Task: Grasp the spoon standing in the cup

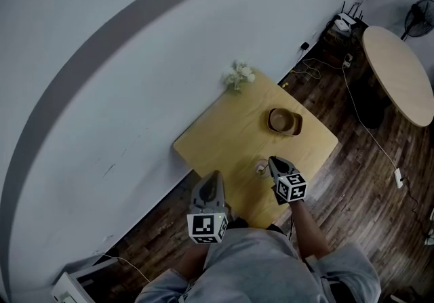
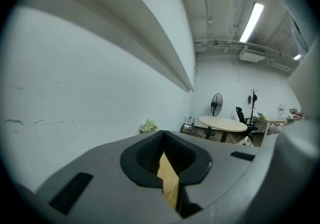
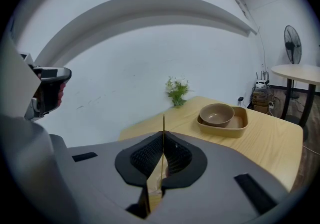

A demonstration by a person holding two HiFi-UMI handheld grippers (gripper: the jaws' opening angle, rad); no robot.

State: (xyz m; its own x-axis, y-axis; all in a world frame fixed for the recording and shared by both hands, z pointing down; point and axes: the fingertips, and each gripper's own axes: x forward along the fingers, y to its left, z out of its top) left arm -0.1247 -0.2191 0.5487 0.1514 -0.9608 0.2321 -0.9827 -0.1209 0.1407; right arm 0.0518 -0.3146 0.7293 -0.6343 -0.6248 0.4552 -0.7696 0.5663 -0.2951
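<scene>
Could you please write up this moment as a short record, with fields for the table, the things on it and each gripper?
Table: wooden table, against a white wall
On it: plant at the wall side; bowl in a tray; cup near the front
Spoon: thin handle upright between the right jaws
Right gripper: at the cup, shut on the spoon
Left gripper: at the table's near edge, shut, nothing held
Task state: spoon grasped

Wooden table (image 1: 224, 135) by a white wall (image 1: 135, 57), brown bowl (image 1: 281, 119) in a tray (image 1: 297, 130), small plant (image 1: 238, 76) at the table's far corner, round table (image 1: 400, 74), fan (image 1: 420, 17).
</scene>
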